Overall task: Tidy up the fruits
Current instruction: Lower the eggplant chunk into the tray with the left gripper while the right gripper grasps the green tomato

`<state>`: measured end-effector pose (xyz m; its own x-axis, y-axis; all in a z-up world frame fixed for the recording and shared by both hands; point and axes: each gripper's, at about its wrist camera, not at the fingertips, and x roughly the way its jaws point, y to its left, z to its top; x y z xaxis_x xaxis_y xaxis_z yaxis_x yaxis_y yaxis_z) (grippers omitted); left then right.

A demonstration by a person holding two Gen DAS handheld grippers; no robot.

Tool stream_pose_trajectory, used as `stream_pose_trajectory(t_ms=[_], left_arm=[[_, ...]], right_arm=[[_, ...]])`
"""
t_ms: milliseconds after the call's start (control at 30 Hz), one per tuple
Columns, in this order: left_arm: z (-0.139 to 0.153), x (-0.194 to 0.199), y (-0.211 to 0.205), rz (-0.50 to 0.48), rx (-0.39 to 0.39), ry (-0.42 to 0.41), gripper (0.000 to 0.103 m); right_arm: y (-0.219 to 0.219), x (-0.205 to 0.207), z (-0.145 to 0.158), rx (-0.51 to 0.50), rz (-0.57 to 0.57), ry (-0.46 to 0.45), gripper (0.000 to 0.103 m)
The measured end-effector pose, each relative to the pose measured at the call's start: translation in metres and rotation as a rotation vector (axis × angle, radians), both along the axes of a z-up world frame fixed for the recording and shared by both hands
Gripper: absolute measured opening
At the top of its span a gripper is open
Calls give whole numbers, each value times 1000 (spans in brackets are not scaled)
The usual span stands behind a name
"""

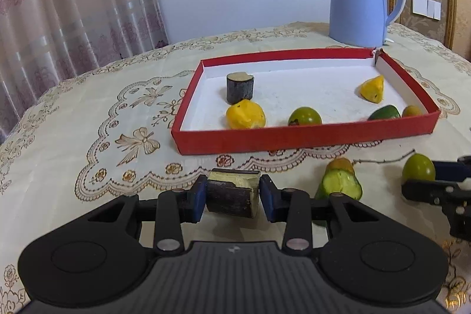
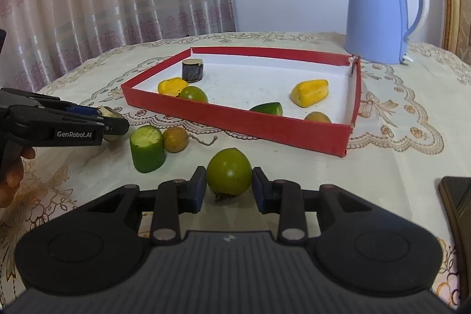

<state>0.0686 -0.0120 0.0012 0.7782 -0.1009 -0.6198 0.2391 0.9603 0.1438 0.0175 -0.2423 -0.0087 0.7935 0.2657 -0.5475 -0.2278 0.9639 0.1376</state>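
Left gripper (image 1: 232, 197) jaws clamped on dark-skinned chunk (image 1: 231, 196). Right gripper (image 2: 229, 187) jaws closed on green tomato (image 2: 229, 171), resting on desk (image 2: 382, 167) before red tray (image 2: 235, 122).

The middle of the red tray (image 2: 294, 134) lies bare, with fruit pieces along its near wall and far left corner. Between tray and grippers stand a cucumber stub (image 2: 147, 149) and a brown fruit (image 2: 175, 139), touching. A blue kettle (image 2: 382, 8) blocks the far right; a dark phone (image 2: 456, 205) lies at the right edge.
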Motion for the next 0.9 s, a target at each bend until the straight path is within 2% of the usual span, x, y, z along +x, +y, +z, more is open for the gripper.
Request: stream_pose_trajectory(t_ms=[533, 900], left_arm=[[24, 30, -27, -19, 35, -48, 37], [42, 112, -64, -61, 34, -58, 37]], right_arm=[[-2, 1, -1, 13, -7, 5, 31], [-2, 1, 0, 17, -9, 6, 31]])
